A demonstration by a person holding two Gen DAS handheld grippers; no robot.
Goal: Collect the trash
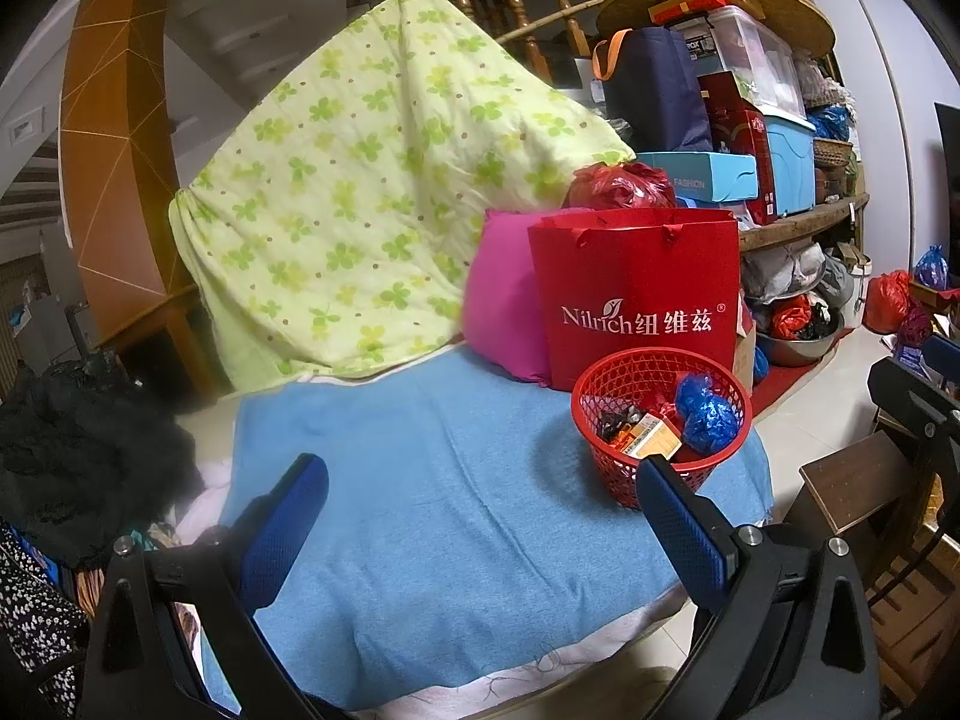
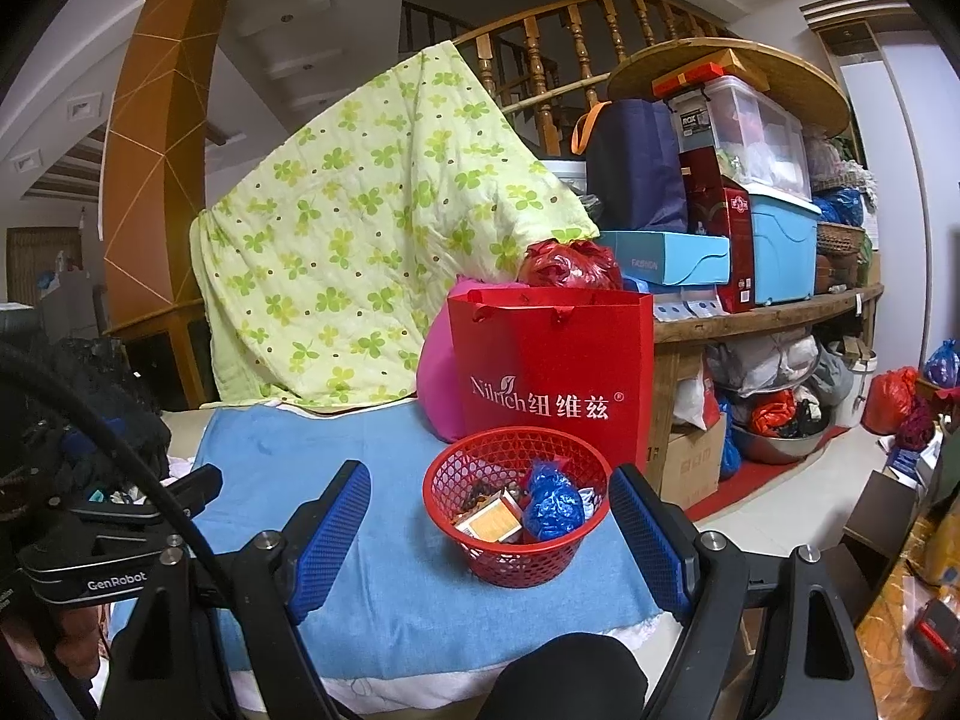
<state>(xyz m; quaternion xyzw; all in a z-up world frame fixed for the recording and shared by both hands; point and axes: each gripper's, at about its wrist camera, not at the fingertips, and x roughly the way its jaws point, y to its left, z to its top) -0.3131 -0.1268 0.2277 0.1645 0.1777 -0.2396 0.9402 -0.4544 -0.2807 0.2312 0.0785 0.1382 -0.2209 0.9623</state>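
We see the trash — blue bag wad (image 2: 553,501), carton (image 2: 489,522) — already in the red basket (image 2: 480,564) on the blue cloth (image 1: 420,480); left gripper (image 1: 480,531) and right gripper (image 2: 489,531) spread wide, empty; nothing loose left that we can spot

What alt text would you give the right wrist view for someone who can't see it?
The right gripper is open and empty, framing a red mesh basket of trash, including a crumpled blue plastic bag, on a blue cloth. Behind the basket stands a red paper gift bag, with a green clover-print quilt draped further back.
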